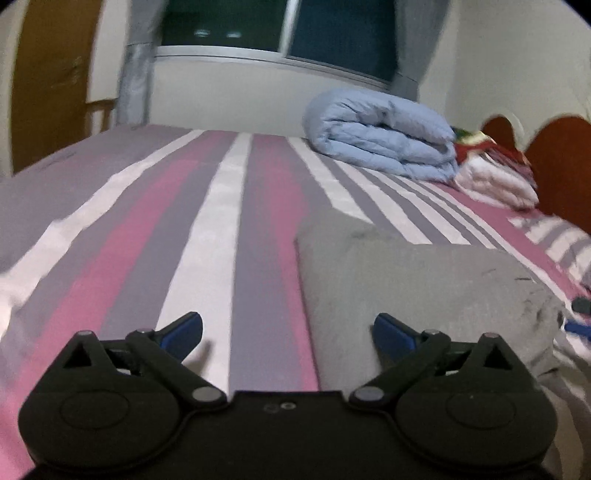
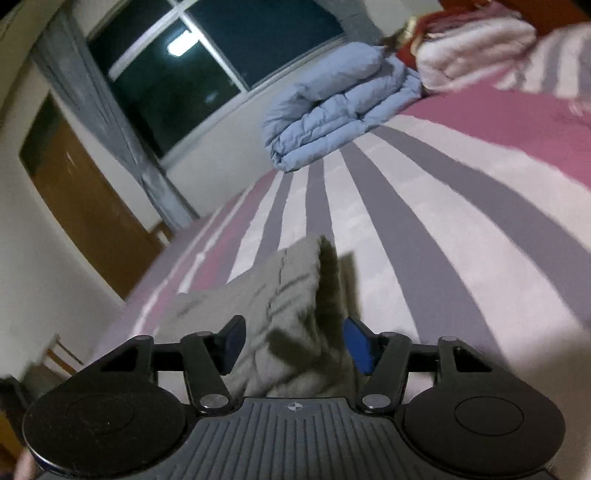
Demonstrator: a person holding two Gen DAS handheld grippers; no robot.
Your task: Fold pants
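- The left hand-held gripper [image 1: 288, 334] stands wide with nothing between its jaws; its right-side pad hangs over the near left edge of the grey pants [image 1: 417, 291], with no pinch on the cloth.
- The right hand-held gripper [image 2: 293, 341] has its jaws parted about halfway. The pants [image 2: 291, 295] run between the blue pads [image 2: 357, 345], which stand off the cloth rather than press it, so I read this as no grip.
- The pants lie on the striped bed [image 1: 207, 229] as a folded grey block, near the front edge.
- They look like soft, light fleece: limp and inclined to sag and slide apart in layers if lifted by one point. Taking hold at a folded edge or corner, through all layers, should serve best.
- The left wrist view shows the block's flat top and squared left edge; the right wrist view shows a raised, ridged fold and its shadowed side.
- Farther back sit a rolled blue quilt [image 1: 384, 133] and a pink-white blanket [image 1: 495, 181], then the window [image 1: 280, 26].
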